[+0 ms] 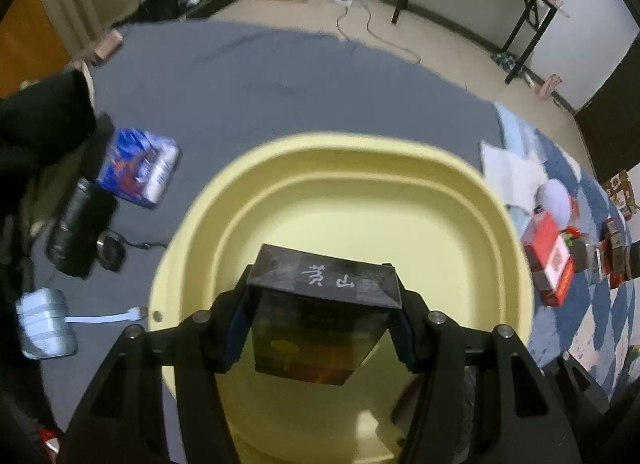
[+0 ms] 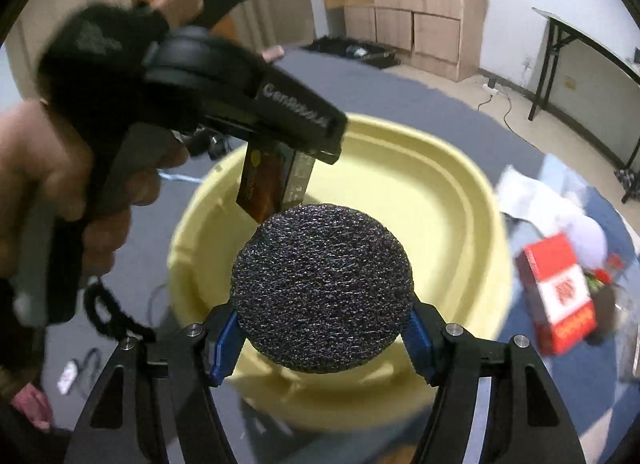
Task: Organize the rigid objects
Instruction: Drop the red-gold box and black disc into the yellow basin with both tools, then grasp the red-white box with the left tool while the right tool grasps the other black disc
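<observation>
Blurred red box [image 2: 558, 294], lettering unreadable

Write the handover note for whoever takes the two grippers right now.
Left gripper: shut on the dark box, held above the yellow basin.
Right gripper: shut on the round black textured object, also over the basin.
Done: both items picked up and brought over the basin; its visible floor looks bare.
Left: release both into the basin. Still out on the cloth: the blue box and the red box, with other items near them.
</observation>
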`<state>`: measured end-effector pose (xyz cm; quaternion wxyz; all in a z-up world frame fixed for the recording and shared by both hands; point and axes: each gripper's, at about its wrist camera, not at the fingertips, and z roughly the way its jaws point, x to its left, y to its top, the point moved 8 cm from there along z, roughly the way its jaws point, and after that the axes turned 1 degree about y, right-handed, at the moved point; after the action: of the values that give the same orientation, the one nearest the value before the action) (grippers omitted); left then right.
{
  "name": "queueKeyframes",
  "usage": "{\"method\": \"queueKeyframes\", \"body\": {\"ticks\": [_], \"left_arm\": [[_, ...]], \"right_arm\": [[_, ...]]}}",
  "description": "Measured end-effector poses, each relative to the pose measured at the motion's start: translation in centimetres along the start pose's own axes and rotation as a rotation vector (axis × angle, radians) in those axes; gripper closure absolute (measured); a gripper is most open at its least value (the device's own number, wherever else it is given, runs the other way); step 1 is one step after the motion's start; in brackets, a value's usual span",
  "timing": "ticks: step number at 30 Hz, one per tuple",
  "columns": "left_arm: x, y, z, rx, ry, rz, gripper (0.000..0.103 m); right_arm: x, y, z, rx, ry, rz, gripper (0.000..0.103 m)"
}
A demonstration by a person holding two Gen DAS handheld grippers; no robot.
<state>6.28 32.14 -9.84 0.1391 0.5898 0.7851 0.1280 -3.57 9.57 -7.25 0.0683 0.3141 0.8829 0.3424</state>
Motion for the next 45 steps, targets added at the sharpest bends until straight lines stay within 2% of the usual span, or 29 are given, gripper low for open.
{"method": "queueKeyframes", "body": {"ticks": [4, 8, 10, 11, 13, 15, 19, 22, 24, 27, 31, 34, 37, 42, 44, 45], "left_arm": [[-0.6, -0.6, 2.1, 0.039, 0.007, 0.031, 0.042], [-0.6, -1.0, 3.3, 0.059, -0.015, -0.002, 0.040], [-0.9, -1.2, 2.9, 0.053, -0.051, -0.020, 0.021], [-1.2, -1.1, 2.3, 0.034, -0.063, -0.022, 0.017], [-1.7, -0.5, 0.1, -0.027, -0.052, -0.013, 0.006], [-3.0, 0.5, -2.5, -0.092, -0.055, -0.001, 0.000], [-7.9, 1.7, -6.3, -0.144, -0.125, 0.025, 0.000], [-14.0, 1.4, -8.2, -0.172, -0.194, 0.133, 0.000], [-18.5, -0.1, -7.9, -0.127, -0.228, 0.303, 0.000], [-23.5, -3.7, -6.7, -0.071, -0.222, 0.549, 0.000], [-26.3, -4.5, -4.3, -0.029, -0.159, 0.698, 0.000], [-26.7, -3.3, -2.4, -0.001, -0.164, 0.707, 0.000], [-27.1, -3.4, 0.1, 0.049, -0.126, 0.757, 0.000], [-26.9, -2.9, 3.5, 0.075, -0.072, 0.762, 0.000], [-26.8, -2.2, 4.3, 0.053, -0.047, 0.761, 0.000], [-26.9, -2.1, 4.6, 0.059, -0.059, 0.753, 0.000]], "right_arm": [[-0.1, -0.4, 3.0, 0.050, -0.028, 0.006, 0.036], [0.3, -0.4, 4.0, 0.043, -0.044, 0.006, 0.036], [0.9, -0.6, 4.4, 0.051, -0.036, 0.001, 0.033], [1.2, 0.2, 5.1, 0.042, -0.037, -0.004, 0.029], [1.0, 0.4, 3.4, -0.010, -0.013, 0.036, 0.006], [0.3, -0.1, 0.7, -0.061, 0.003, 0.089, 0.002], [-4.4, -1.1, -6.2, -0.167, -0.020, 0.207, 0.000], [-10.7, -3.9, -11.9, -0.202, -0.118, 0.290, 0.000], [-16.5, -7.6, -17.0, -0.220, -0.219, 0.360, 0.000], [-24.2, -12.5, -22.3, -0.223, -0.365, 0.454, 0.000], [-31.3, -17.2, -26.1, -0.224, -0.476, 0.589, 0.000], [-33.9, -17.9, -25.9, -0.236, -0.480, 0.620, 0.000], [-35.5, -17.7, -23.6, -0.226, -0.495, 0.612, 0.000], [-37.9, -17.6, -19.1, -0.241, -0.480, 0.626, 0.000], [-38.5, -17.4, -18.1, -0.233, -0.484, 0.618, 0.000], [-38.8, -17.2, -17.7, -0.232, -0.474, 0.625, 0.000]]}}
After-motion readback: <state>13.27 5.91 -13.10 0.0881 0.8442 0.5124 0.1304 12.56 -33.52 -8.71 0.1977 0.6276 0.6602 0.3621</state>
